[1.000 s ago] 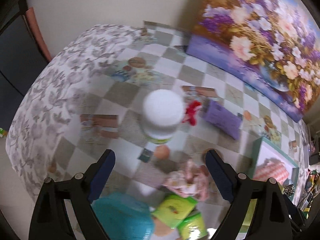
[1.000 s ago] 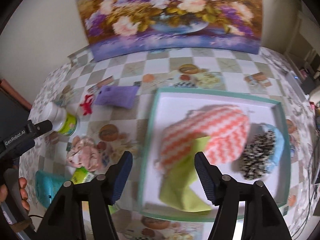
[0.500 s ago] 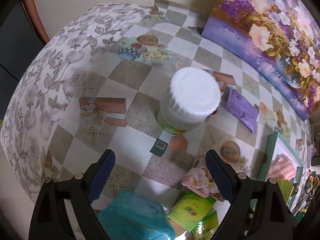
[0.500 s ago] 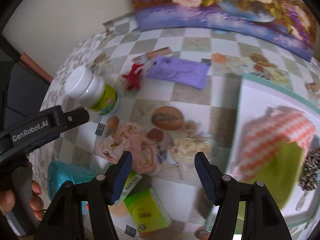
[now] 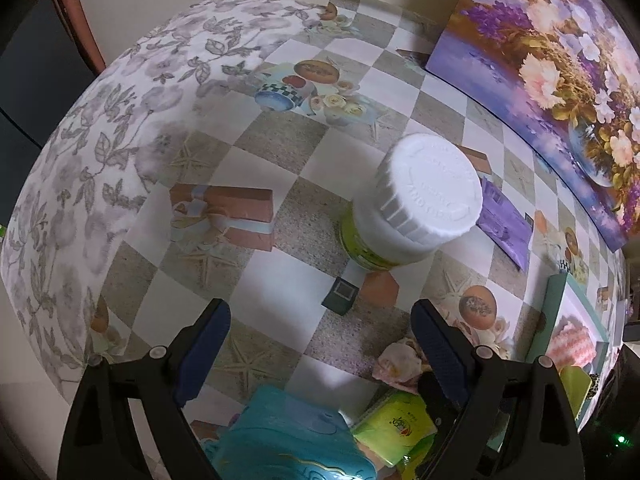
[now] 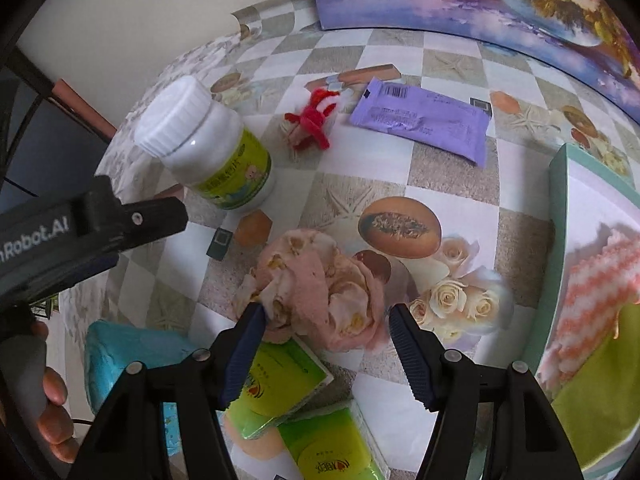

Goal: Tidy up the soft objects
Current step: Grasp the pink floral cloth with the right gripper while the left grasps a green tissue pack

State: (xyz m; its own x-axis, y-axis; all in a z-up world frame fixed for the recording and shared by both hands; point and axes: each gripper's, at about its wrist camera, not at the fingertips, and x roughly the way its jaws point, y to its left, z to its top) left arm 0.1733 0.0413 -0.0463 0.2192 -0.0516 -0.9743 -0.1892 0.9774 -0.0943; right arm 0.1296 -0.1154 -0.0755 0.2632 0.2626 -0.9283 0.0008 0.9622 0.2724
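1. The table (image 5: 280, 148) carries a checked cloth; its left edge curves down under a leaf-print cloth, and a flower painting (image 6: 500, 4) stands along the far edge.
2. The widest bare stretch lies left of the white-capped bottle (image 5: 416, 208), toward the table's left edge.
3. The near side is crowded: a teal pack (image 6: 120, 356), green packs (image 6: 288, 372) and a pink cloth (image 6: 316, 300) lie close together.
4. The left gripper (image 5: 320, 344) points steeply down over bare cloth in front of the bottle, its jaws spread wide with nothing between them.
5. The right gripper (image 6: 324, 344) hangs over the pink cloth. Its jaws have just been closing; the cloth sits between them, the left finger at its edge, the right finger apart from it, so no pinch yet.
6. The tray (image 6: 560, 208) stands at the right with its teal rim raised; a striped orange cloth (image 6: 592, 280) and a green cloth (image 6: 600, 392) lie inside.
7. A red toy (image 6: 312, 120) and a purple sachet (image 6: 424, 120) lie beyond, apart from each other.
8. A second ago the right gripper looked down on the tray; now it is over the pink cloth, left of the tray.
9. The left gripper has sunk closer to the bottle, which looms larger in its view.
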